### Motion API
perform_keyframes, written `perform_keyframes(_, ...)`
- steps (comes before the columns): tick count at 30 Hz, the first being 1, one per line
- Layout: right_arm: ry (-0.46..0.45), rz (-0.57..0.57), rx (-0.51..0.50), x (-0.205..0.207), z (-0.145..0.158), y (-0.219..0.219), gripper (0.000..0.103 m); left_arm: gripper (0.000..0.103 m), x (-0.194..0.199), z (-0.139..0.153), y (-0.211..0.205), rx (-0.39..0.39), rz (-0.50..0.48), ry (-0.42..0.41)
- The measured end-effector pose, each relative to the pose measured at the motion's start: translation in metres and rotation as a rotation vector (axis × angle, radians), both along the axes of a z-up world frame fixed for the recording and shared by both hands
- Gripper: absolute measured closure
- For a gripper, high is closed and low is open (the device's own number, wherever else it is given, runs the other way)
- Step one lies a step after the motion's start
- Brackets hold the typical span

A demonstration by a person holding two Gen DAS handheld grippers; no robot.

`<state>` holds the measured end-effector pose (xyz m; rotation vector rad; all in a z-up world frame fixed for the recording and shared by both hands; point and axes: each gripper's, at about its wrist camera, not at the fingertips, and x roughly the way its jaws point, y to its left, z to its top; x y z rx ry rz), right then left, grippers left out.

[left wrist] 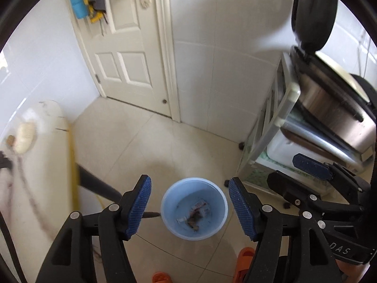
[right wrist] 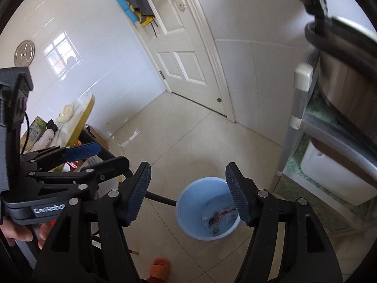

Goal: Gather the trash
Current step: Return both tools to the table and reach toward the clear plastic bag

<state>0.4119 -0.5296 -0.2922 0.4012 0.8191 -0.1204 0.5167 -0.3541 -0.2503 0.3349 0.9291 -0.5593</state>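
1. On the tiled floor point(left wrist: 146, 146), near the shelf rack point(left wrist: 280, 122), stands a light blue bin point(left wrist: 169, 202), open at the top.
2. Inside the bin, at the bottom, lies the trash point(left wrist: 196, 213): a few wrappers with red print and some small dark scraps, also seen from the right wrist view point(right wrist: 220, 217).
3. Directly above the bin hangs the left hand-held gripper point(left wrist: 189, 206), blue pads spread wide apart, nothing between them.
4. Beside it hangs the right hand-held gripper point(right wrist: 189, 193), likewise spread wide and holding nothing, right pad overlapping the bin rim in its own view.
5. To the left of the bin: a yellow-edged table point(right wrist: 88, 110) carrying a pale lump and other clutter, too blurred to name.
6. Behind the bin: a white panelled door point(left wrist: 127, 54), closed, with blue and yellow cloths point(left wrist: 79, 2) hanging beside it.
7. On the rack: a steel pot point(left wrist: 329, 108) above and a white container point(right wrist: 329, 172) lower down.
8. At the bottom edge: orange slippers point(left wrist: 243, 266) on the floor.
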Motion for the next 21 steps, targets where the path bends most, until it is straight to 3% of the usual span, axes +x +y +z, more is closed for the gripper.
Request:
perform_keyframes(2, -0.025, 0.01, -0.007, -0.003, 0.014, 0.007, 0.037, 0.036, -0.011, 0.015, 0.014, -0.023, 0.015, -0.037)
perform_keyframes(7, -0.093, 0.062, -0.049, -0.007, 0.056, 0.039, 0.029, 0.018, -0.036, 0.054, 0.071, -0.076, 0.076, -0.149)
perform_keyframes(12, -0.147, 0.142, -0.094, -0.005, 0.09, 0.091, 0.028, 0.014, -0.059, 0.072, 0.147, -0.087, 0.171, -0.207)
perform_keyframes(17, -0.155, 0.234, -0.113, 0.008, 0.102, 0.149, 0.026, 0.011, -0.075, 0.07, 0.223, -0.083, 0.32, -0.195)
perform_keyframes(21, -0.127, 0.298, -0.132, 0.024, 0.102, 0.191, 0.025, 0.011, -0.063, 0.057, 0.273, -0.092, 0.434, -0.104)
